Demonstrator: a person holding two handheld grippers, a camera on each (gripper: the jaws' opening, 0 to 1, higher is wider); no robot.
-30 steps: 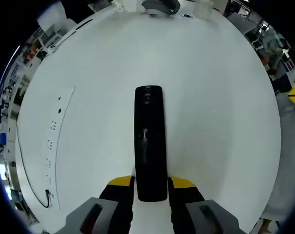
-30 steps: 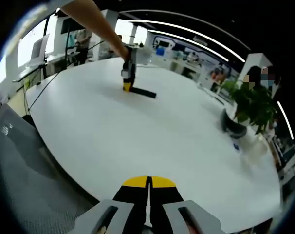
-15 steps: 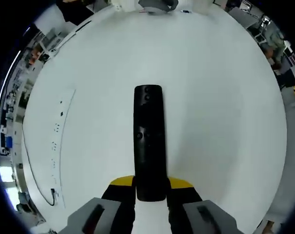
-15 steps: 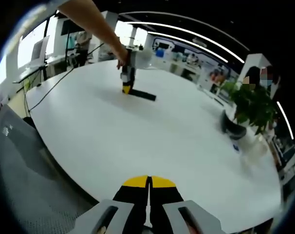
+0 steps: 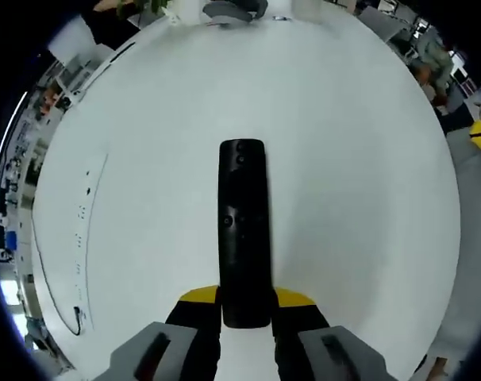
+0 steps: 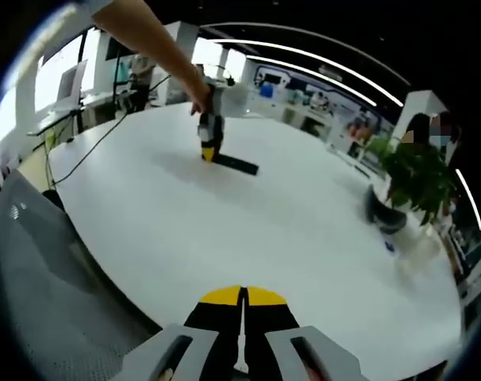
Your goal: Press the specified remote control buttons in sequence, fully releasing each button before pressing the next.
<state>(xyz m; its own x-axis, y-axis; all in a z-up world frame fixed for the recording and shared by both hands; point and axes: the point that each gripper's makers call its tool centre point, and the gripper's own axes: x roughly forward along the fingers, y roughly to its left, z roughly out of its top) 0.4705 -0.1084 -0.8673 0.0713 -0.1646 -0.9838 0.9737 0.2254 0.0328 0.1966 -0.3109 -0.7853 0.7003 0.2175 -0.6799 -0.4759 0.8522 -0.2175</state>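
A long black remote control (image 5: pixel 244 230) lies flat on the round white table (image 5: pixel 344 159), its buttons facing up. My left gripper (image 5: pixel 246 305) is shut on the remote's near end, one yellow-tipped jaw on each side. In the right gripper view the same remote (image 6: pixel 234 164) lies far off on the table, with the left gripper (image 6: pixel 209 143) and a person's arm over it. My right gripper (image 6: pixel 243 300) hangs at the table's near edge, jaws pressed together with nothing between them.
A white power strip (image 5: pixel 83 213) with a cable runs along the table's left side. A potted plant (image 6: pixel 407 178) stands at the far right edge of the table. A grey chair back (image 6: pixel 42 302) sits beside my right gripper. People stand in the background.
Both views have shifted slightly with the hands. The remote stays in the left gripper's hold and has not moved on the table.
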